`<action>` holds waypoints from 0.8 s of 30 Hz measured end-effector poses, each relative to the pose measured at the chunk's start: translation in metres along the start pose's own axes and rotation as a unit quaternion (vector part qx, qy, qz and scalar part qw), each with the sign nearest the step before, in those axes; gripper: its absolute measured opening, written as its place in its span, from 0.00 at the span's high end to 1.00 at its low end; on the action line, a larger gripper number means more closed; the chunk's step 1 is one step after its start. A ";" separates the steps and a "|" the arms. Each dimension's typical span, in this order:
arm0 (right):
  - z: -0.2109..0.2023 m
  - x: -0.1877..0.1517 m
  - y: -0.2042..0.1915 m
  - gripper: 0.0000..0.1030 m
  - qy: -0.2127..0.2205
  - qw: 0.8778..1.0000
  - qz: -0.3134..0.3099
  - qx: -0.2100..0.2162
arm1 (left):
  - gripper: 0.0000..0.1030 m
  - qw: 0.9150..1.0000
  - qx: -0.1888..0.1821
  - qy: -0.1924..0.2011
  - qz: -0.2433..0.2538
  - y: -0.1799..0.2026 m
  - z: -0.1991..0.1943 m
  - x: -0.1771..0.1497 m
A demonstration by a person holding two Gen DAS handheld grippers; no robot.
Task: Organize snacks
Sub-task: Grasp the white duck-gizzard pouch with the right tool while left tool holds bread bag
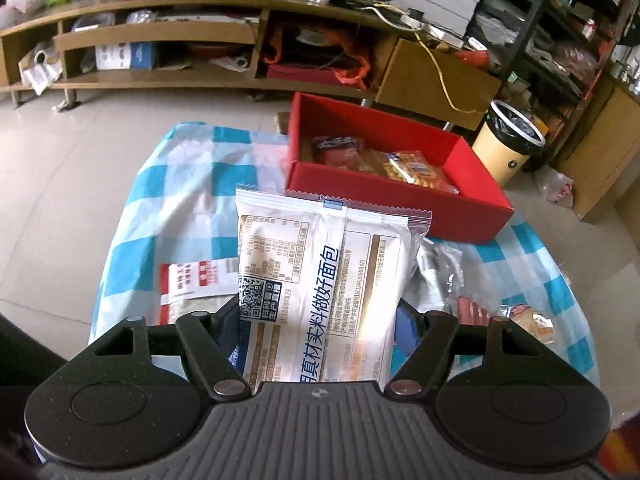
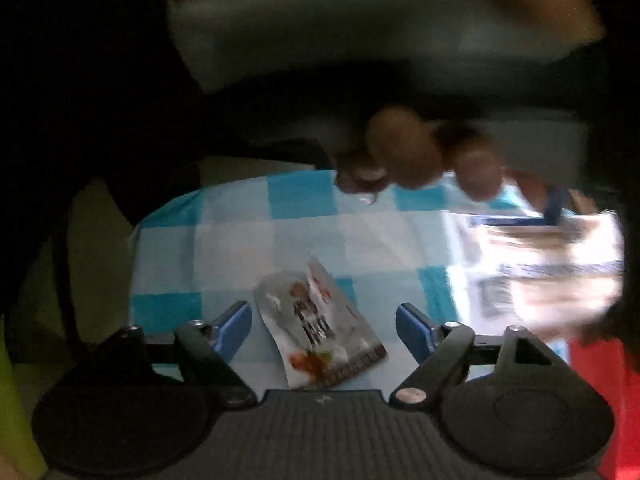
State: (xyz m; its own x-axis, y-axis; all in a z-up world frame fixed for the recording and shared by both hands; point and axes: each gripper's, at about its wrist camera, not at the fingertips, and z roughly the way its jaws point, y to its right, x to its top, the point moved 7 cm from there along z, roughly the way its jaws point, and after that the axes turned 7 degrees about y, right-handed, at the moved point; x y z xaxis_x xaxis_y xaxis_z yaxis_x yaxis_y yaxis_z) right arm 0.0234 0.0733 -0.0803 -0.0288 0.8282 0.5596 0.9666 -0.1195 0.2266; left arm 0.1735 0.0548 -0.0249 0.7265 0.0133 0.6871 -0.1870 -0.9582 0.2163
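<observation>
My left gripper (image 1: 316,316) is shut on a large white bread packet (image 1: 320,264) with blue print, held above the blue-and-white checked cloth (image 1: 180,184). Behind it stands a red box (image 1: 400,200) with two snack packets (image 1: 412,166) inside. In the right wrist view my right gripper (image 2: 324,328) is open over the cloth (image 2: 280,232). A small silver snack packet (image 2: 320,328) lies flat between its blue pads (image 2: 234,328), and neither pad touches it. The bread packet (image 2: 540,264) shows blurred at the right, under a person's fingers (image 2: 412,152).
More snacks lie on the cloth: a red-and-white packet (image 1: 192,280), a silver packet (image 1: 436,268), sausages (image 1: 472,312) and a small bun (image 1: 532,318). Beyond the table are a low wooden cabinet (image 1: 160,32), a cream bin (image 1: 512,140) and dark shelving (image 1: 560,40).
</observation>
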 end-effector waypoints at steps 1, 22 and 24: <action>0.010 0.001 0.000 0.38 -0.007 1.000 0.005 0.021 | 0.25 1.000 0.003 -0.002 -0.002 -0.003 0.001 -0.001; -0.046 -0.081 0.051 0.75 0.005 0.934 0.353 -0.050 | 0.25 1.000 0.010 -0.029 -0.003 0.009 0.019 -0.010; -0.040 -0.062 0.049 0.43 0.020 0.940 0.337 -0.044 | 0.24 1.000 0.014 -0.025 -0.011 0.002 0.016 -0.008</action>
State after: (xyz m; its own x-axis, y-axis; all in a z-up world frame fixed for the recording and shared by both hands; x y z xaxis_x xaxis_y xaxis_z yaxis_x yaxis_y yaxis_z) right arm 0.0618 -0.0064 -0.0721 0.5724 0.5268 0.6284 0.7433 -0.6569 -0.1263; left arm 0.1774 0.0478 -0.0411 0.7621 0.0207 0.6471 -0.1522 -0.9657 0.2102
